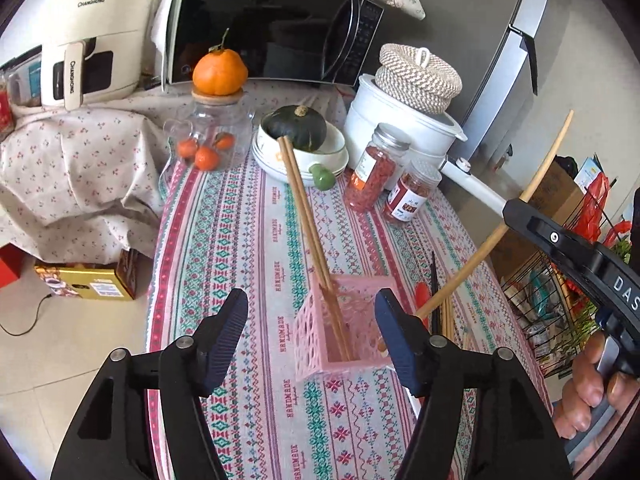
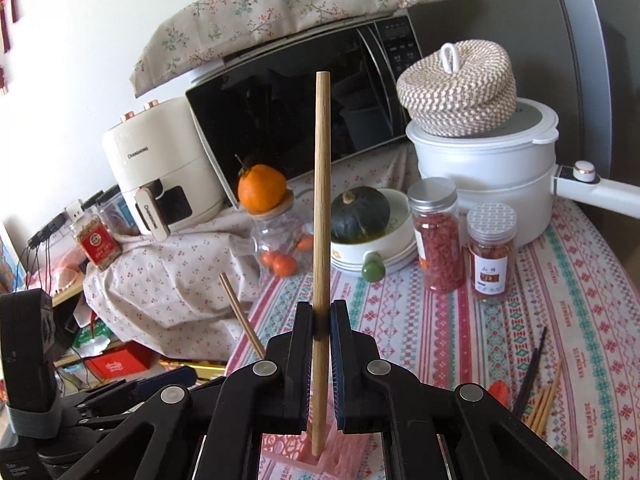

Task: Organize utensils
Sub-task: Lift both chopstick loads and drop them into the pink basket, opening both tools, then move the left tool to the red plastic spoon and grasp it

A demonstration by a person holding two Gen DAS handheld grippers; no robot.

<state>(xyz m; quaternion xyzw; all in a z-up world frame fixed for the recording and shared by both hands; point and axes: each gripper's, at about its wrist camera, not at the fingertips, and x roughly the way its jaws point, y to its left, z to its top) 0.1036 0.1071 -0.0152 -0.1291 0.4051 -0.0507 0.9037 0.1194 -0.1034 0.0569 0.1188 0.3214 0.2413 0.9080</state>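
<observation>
A pink perforated utensil holder (image 1: 340, 332) stands on the patterned tablecloth, between the open fingers of my left gripper (image 1: 310, 334). A pair of brown chopsticks (image 1: 308, 224) leans in it. My right gripper (image 2: 321, 320) is shut on a light wooden chopstick (image 2: 321, 184), held nearly upright with its lower tip over the holder (image 2: 320, 456). In the left wrist view that chopstick (image 1: 496, 232) slants down behind my left gripper's right finger. More chopsticks (image 2: 540, 392), dark and light, lie on the cloth to the right of the holder.
At the back stand a bowl with a dark green squash (image 1: 298, 126), a glass jar topped by an orange (image 1: 218, 72), two spice jars (image 1: 376, 168), a white pot (image 1: 396, 116), a microwave (image 1: 272, 28) and an air fryer (image 1: 96, 36). A wire basket (image 1: 560, 312) stands right of the table.
</observation>
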